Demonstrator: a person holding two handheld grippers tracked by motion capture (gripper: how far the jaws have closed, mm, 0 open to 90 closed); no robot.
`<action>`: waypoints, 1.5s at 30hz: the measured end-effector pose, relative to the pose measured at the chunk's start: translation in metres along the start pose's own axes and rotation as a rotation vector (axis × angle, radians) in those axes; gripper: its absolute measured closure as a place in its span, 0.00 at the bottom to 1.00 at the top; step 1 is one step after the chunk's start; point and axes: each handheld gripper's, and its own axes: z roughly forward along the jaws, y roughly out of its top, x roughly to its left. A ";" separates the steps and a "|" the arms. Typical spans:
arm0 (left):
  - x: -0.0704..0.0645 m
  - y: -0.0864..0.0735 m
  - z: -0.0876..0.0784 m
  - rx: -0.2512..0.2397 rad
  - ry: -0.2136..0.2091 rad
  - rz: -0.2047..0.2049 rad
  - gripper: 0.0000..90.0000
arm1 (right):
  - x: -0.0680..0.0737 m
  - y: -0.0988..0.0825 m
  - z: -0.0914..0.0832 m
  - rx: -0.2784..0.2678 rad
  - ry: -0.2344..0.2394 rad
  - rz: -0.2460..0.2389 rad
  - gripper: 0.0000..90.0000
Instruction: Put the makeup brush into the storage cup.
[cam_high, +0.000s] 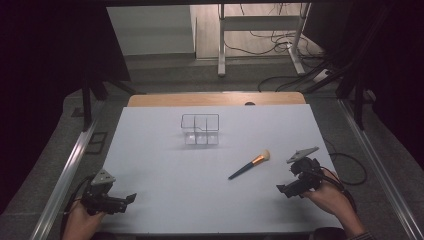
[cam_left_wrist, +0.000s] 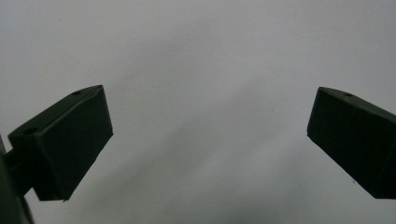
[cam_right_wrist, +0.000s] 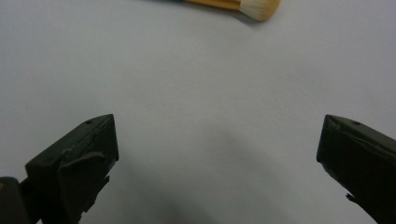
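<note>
The dark-handled makeup brush with a copper ferrule and pale bristles (cam_high: 251, 164) lies on the white surface (cam_high: 165, 170), its handle cut off in the right gripper view. Right claw (cam_high: 284, 189) gapes nearby; left claw (cam_high: 129, 199) gapes well apart.

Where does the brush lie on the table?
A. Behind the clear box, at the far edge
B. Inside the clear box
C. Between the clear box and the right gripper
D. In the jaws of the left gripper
C: in the high view the brush lies flat on the table, nearer than the clear box and just left of the right gripper, touching neither.
</note>
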 end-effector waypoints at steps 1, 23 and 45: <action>0.000 0.000 0.000 0.000 0.000 0.000 0.01 | 0.000 0.001 0.000 0.001 -0.001 -0.004 0.00; 0.000 0.000 0.001 -0.001 -0.005 0.003 0.01 | -0.004 0.022 0.010 0.048 0.016 -0.025 0.00; -0.001 0.001 0.001 0.002 -0.007 0.009 0.01 | -0.007 0.041 0.025 0.046 0.053 -0.010 0.00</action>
